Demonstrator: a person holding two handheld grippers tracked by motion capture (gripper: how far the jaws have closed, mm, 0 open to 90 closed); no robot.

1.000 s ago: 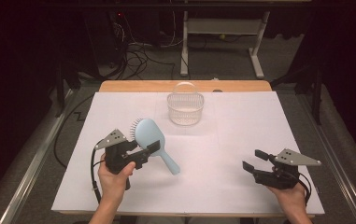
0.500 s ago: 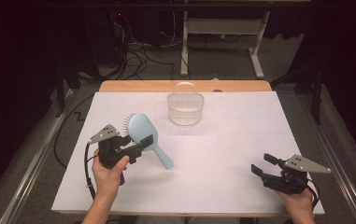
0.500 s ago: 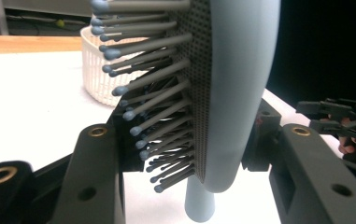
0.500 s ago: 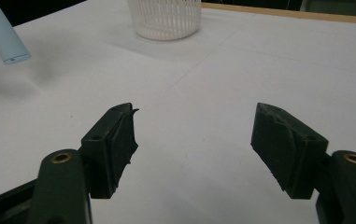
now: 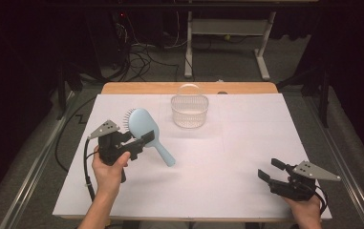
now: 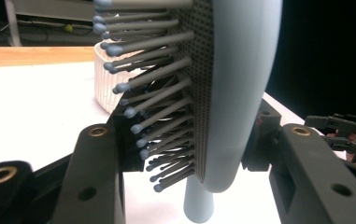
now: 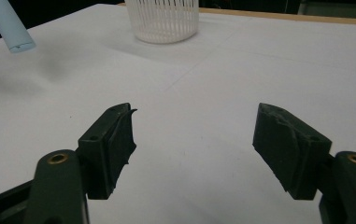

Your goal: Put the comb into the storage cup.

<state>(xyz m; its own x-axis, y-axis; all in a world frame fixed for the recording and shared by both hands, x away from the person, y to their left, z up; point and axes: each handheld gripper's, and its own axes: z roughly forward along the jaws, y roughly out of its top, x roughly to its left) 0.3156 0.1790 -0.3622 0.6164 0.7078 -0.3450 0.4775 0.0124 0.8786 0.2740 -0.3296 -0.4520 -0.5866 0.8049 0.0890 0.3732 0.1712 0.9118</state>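
Note:
A light blue hairbrush (image 5: 144,125) hangs above the left part of the white table (image 5: 246,143), its handle slanting down to the right. My left gripper (image 5: 144,138) is shut on the brush head. In the left gripper view the jaws press the bristle side and the smooth back of the hairbrush (image 6: 231,93), with the left gripper (image 6: 189,154) low in the frame. My right gripper (image 5: 271,169) hovers open near the front right corner, holding nothing. The right gripper (image 7: 196,140) faces bare table, and the hairbrush handle tip (image 7: 7,25) shows at top left.
A white slatted basket (image 5: 189,111) stands at the back middle of the table, also visible as the basket (image 7: 162,18) ahead of my right gripper. A wooden strip (image 5: 136,88) edges the far side. Cables (image 5: 136,52) and desk legs (image 5: 263,57) lie on the floor beyond.
My left gripper has carried the hairbrush a little to the left and away from the person. The right gripper has drifted right and toward the front edge, still open.

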